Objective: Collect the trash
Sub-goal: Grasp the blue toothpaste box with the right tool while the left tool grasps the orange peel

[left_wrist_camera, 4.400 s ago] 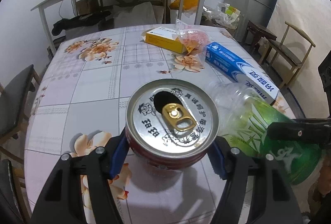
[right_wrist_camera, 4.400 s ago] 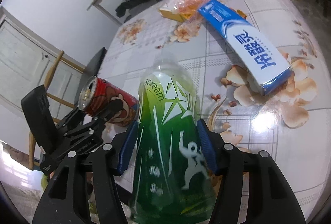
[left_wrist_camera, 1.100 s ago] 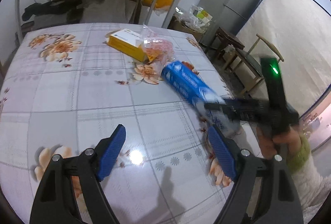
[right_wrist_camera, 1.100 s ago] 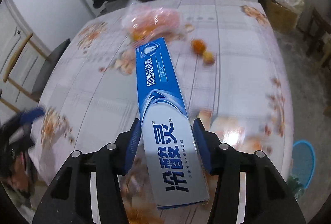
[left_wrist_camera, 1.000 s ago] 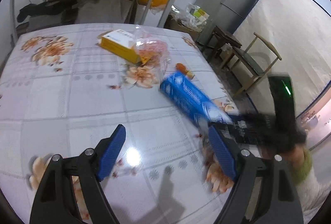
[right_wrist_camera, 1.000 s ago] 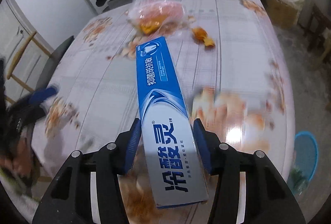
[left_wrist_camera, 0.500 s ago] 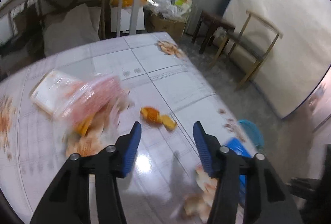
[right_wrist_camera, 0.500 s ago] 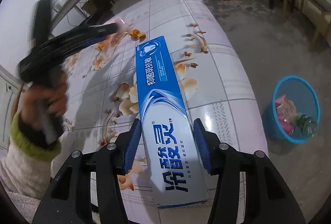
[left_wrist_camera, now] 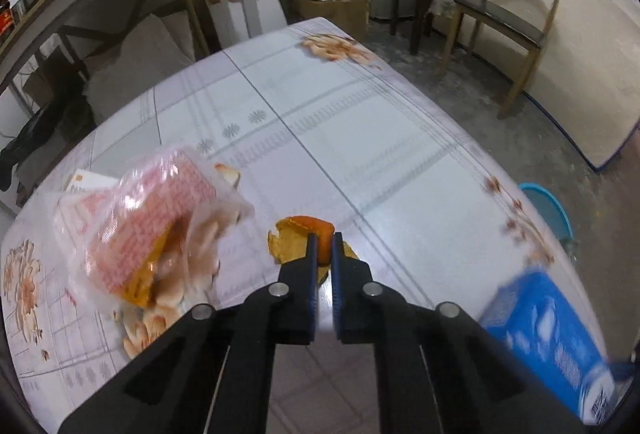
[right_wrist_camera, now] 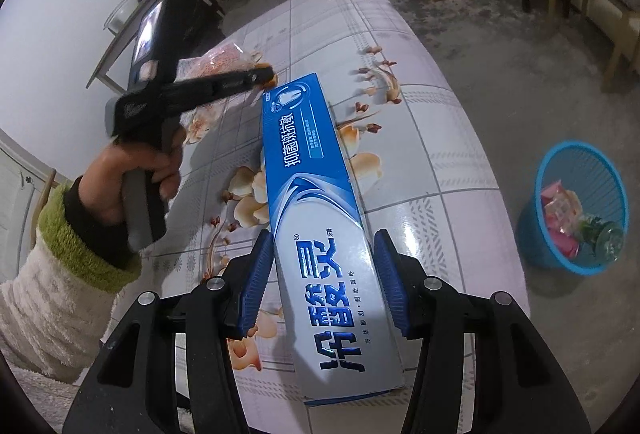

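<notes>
Left hand-held gripper (left_wrist_camera: 324, 248) pinches orange peel (left_wrist_camera: 298, 234); blue basket (right_wrist_camera: 576, 207) holds wrappers (right_wrist_camera: 560, 209)

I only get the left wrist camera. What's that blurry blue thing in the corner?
Observer: A toothpaste box, clamped in the right gripper.
Operator: Is the blue basket empty?
Observer: No, the basket holds a green bottle and pink wrappers.
Operator: Who's holding my camera?
Observer: A hand in a green-cuffed sleeve grips the left gripper, whose jaws just closed on the orange peel.
</notes>
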`<state>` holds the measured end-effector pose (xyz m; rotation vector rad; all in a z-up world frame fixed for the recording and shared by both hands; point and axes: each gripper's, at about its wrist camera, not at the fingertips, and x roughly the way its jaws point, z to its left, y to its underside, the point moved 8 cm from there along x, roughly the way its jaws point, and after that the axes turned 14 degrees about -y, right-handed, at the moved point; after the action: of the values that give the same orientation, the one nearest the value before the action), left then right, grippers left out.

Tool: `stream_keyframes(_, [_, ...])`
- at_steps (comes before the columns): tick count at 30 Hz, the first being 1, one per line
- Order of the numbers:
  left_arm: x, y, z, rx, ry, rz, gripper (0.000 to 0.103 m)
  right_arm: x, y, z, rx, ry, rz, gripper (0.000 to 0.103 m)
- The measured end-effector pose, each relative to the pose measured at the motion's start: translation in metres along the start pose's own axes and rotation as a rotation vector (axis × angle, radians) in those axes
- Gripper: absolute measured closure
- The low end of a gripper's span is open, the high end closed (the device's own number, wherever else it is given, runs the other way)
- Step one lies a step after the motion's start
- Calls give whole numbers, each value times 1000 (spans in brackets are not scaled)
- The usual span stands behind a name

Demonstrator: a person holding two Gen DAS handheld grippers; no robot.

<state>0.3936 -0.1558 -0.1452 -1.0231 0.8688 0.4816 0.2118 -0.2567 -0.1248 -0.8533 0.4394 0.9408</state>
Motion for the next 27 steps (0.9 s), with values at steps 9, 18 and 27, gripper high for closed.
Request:
stream_keyframes(9, [-61,83,-1,-53,236,81,98,-5,8,2,18,-13,12,54])
stream_keyframes(18, [-128,156,11,-129,298,64,95,-2,40,22,24,-45,84,53])
stream_keyframes(27, [-137,171,24,-163,255,40,70,1,33,34,-10,-13,74,48])
